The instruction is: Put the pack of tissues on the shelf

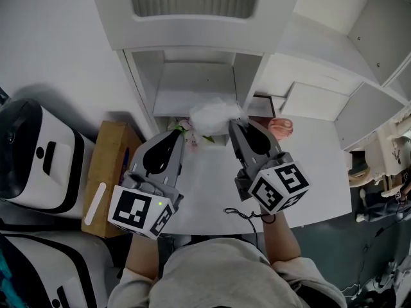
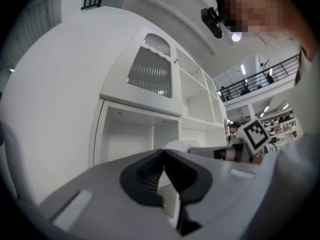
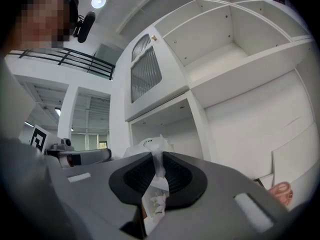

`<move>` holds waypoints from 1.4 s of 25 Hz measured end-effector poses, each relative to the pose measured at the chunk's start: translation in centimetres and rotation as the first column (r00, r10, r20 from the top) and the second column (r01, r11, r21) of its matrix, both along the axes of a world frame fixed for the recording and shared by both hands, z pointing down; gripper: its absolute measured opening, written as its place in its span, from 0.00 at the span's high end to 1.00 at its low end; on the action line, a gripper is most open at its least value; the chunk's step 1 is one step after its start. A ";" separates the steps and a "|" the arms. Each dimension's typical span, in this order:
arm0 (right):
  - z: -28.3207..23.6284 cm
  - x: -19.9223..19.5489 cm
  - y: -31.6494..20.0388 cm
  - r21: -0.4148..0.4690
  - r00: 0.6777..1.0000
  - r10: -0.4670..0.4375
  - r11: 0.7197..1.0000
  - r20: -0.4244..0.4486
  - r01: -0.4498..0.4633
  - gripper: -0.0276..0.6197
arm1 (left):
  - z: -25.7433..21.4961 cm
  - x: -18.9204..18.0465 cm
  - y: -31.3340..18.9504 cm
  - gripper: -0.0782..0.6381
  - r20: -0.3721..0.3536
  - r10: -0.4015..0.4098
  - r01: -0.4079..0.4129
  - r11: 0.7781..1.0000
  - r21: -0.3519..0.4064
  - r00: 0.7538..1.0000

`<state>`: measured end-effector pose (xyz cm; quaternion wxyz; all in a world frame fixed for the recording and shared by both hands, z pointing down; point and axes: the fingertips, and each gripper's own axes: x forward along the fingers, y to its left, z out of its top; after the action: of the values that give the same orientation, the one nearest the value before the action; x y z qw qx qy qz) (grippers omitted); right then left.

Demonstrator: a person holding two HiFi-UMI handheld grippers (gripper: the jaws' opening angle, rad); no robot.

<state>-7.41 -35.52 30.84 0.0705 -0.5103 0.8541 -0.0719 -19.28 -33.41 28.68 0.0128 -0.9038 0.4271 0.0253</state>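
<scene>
- Nearest, the left gripper has its jaws pressed together at the tips. A pale strip between them appears to be wrapper film from the left end of the pack.
- Likewise, the right gripper is pinching a gathered fold of wrapper at the right end. The film stands up between its pads.
- Between the two tips, the pack of tissues hangs above the far edge of the worktop. Its long axis runs left to right, parallel to the shelf front. Each gripper holds one end, so neither is nearer.
- Directly beyond the pack is the open compartment of the shelf. Judged from this, the next move is straight forward.
- Markings: the wrapper shows a small flower print and a curved dark mark, too small to read. No brand is legible.
</scene>
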 end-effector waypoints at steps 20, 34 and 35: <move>3.8 -0.3 -5.8 -0.069 0.994 0.113 0.991 -0.011 -0.113 0.89 | 1.7 -0.3 -4.6 0.89 0.002 0.086 -0.086 0.996 -0.038 0.996; 7.8 -1.0 -9.5 -0.121 0.982 0.162 0.978 -0.096 -0.173 0.87 | 2.5 -2.2 -6.4 0.89 -0.009 0.050 -0.050 0.997 -0.063 0.999; 7.9 -1.1 -9.6 -0.124 0.982 0.159 0.977 -0.100 -0.171 0.87 | 2.5 -2.3 -6.5 0.89 -0.009 0.049 -0.049 0.997 -0.064 0.999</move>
<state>-8.53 -45.14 38.76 0.0040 -0.5858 0.8043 -0.0994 -21.58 -39.88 31.22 -0.0183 -0.9138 0.4055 0.0154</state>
